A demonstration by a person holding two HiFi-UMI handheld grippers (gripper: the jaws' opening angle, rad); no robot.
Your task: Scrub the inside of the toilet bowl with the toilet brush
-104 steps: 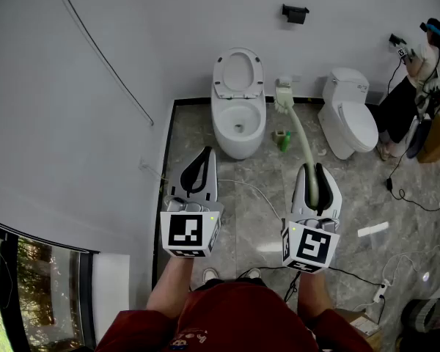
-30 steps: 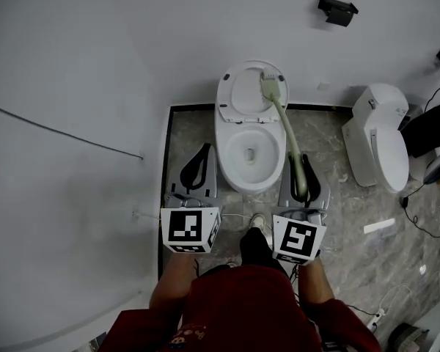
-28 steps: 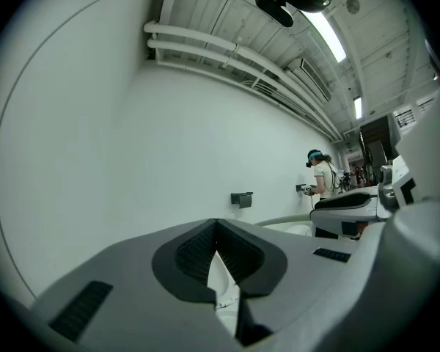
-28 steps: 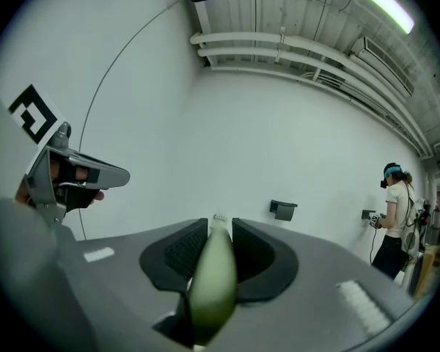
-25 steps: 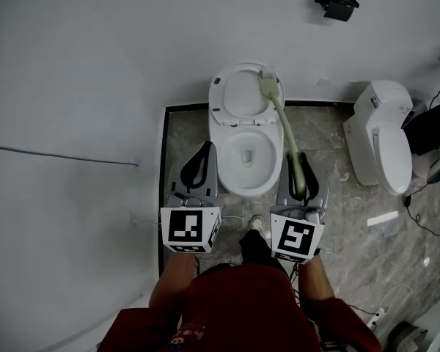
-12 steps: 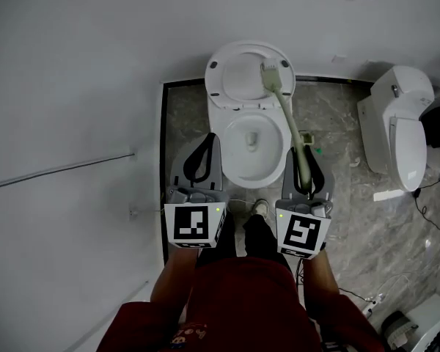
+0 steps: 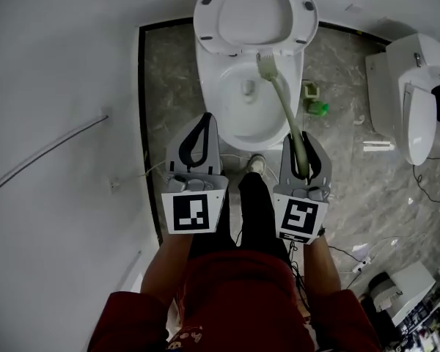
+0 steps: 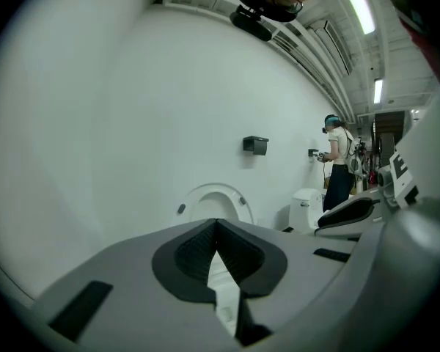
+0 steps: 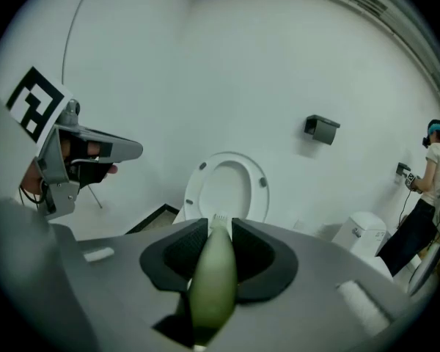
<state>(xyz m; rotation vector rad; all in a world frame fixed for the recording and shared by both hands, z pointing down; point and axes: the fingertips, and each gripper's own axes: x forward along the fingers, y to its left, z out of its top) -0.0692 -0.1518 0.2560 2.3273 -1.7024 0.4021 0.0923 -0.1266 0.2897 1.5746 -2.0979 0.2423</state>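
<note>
A white toilet stands open, its lid (image 7: 253, 13) raised and its bowl (image 7: 238, 119) below. My right gripper (image 7: 300, 139) is shut on the pale green handle (image 7: 287, 112) of the toilet brush. The brush head (image 7: 266, 66) hangs over the back right of the bowl, near the rim. In the right gripper view the handle (image 9: 213, 277) runs out between the pads toward the lid (image 9: 227, 185). My left gripper (image 7: 203, 119) is shut on nothing, at the bowl's front left. In its own view the left gripper (image 8: 216, 224) points at the lid (image 8: 214, 200).
A green brush holder (image 7: 317, 105) sits on the marble floor right of the toilet. A second toilet (image 7: 414, 101) stands further right, with cables on the floor near it. A white wall runs along the left. A person (image 9: 429, 189) stands by the far wall.
I have stepped close to the toilet. The brush head came down from the raised lid to over the bowl. Both grippers stay shut.
</note>
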